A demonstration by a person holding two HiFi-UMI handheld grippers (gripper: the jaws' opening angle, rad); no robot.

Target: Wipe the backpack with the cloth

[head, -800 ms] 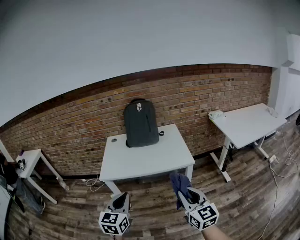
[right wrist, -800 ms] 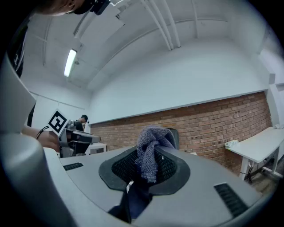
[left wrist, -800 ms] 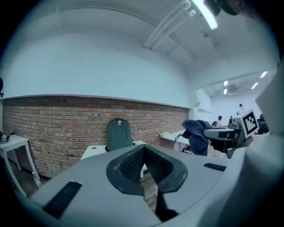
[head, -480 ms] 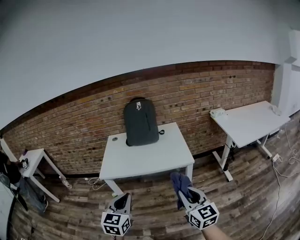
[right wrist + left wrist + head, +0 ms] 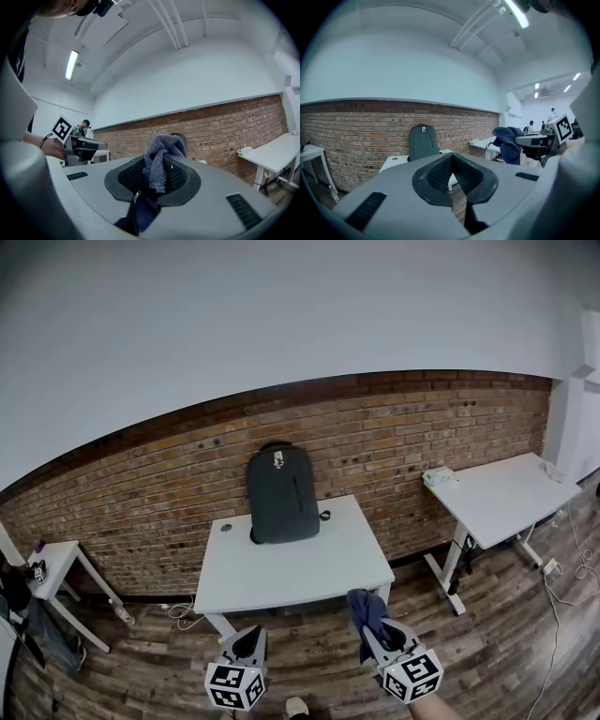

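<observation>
One limp blue-grey knitted cloth point(image 5: 159, 152) hangs pinched in the right gripper point(image 5: 158, 179); left gripper point(image 5: 452, 176) pressed together, empty; upright dark-grey fabric backpack point(image 5: 281, 498) looks light, tippable; brace its top.

Open floor point(image 5: 314, 652) leads to the bench point(image 5: 300, 573); the backpack point(image 5: 281, 498) stands at its back, against the brick wall point(image 5: 141, 486).

Three cameras, all facing the brick wall point(image 5: 141, 484) from well back of the desk point(image 5: 291, 568).
My head view sits high, looking down: desk at 12 o'clock, left tool point(image 5: 247, 641) at 7, right tool point(image 5: 375, 634) at 5. Both tool cameras ride low, looking along their jaws at that same wall and backpack point(image 5: 281, 495). The left one catches the right tool at 3 o'clock, the right one the left tool at 9, with the cloth point(image 5: 159, 159) blocking its centre.
</observation>
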